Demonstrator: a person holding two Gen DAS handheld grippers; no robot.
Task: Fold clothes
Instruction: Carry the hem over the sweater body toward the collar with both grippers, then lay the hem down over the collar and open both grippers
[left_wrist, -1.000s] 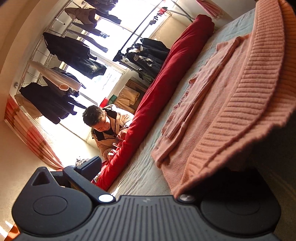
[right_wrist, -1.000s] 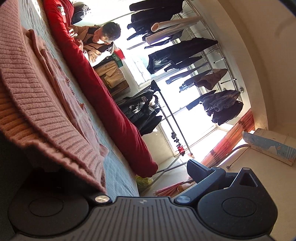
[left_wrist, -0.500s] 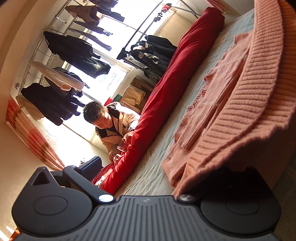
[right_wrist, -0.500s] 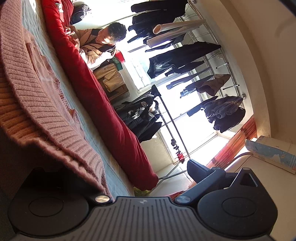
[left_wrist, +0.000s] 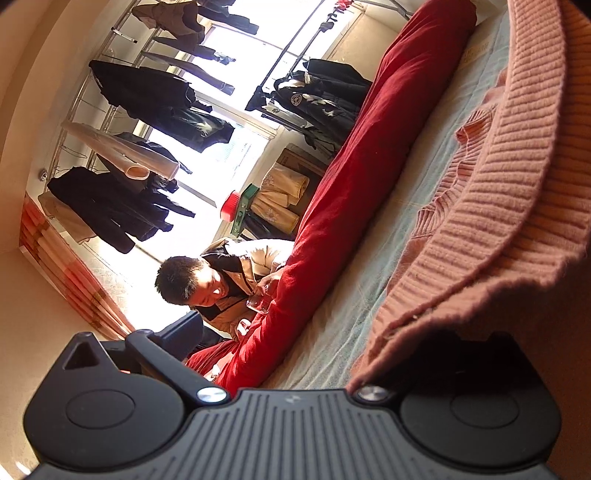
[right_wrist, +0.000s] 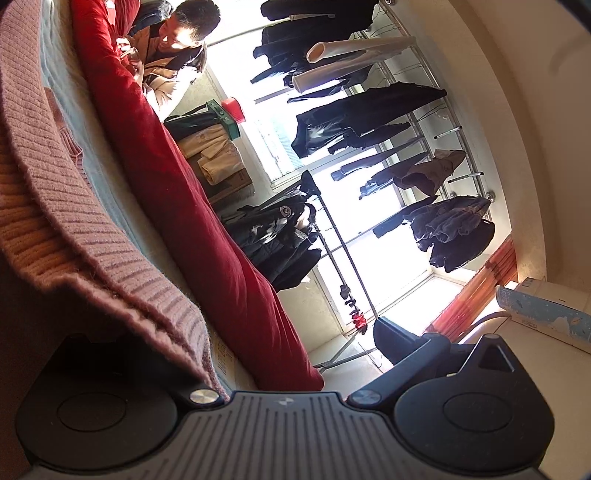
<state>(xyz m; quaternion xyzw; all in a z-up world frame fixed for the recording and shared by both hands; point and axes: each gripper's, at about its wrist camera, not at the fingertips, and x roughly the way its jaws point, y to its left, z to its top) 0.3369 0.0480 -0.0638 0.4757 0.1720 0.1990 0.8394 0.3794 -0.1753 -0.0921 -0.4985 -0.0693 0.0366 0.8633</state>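
A pink ribbed knit sweater (left_wrist: 509, 206) lies on the pale bed sheet (left_wrist: 373, 295), and its thick hem is raised and folded over toward me. In the left wrist view the hem drapes over the right finger of my left gripper (left_wrist: 321, 332) and hides it. The left finger (left_wrist: 181, 330) stands far off to the side, so the jaws are wide apart. The right wrist view mirrors this. The sweater (right_wrist: 55, 206) covers the left finger of my right gripper (right_wrist: 243, 339), while its right finger (right_wrist: 391, 336) is bare and well apart.
A long dark red rolled quilt (left_wrist: 362, 177) runs along the far side of the bed. Behind it a person (left_wrist: 221, 284) in a beige jacket crouches. Dark clothes hang on racks (right_wrist: 369, 122) by the bright window. Folded cream bedding (left_wrist: 284, 199) is stacked on a box.
Both grippers have moved forward over the bed with the hem lying across them. The raised hem now covers more of the flat sweater, and the red quilt and the person look closer.
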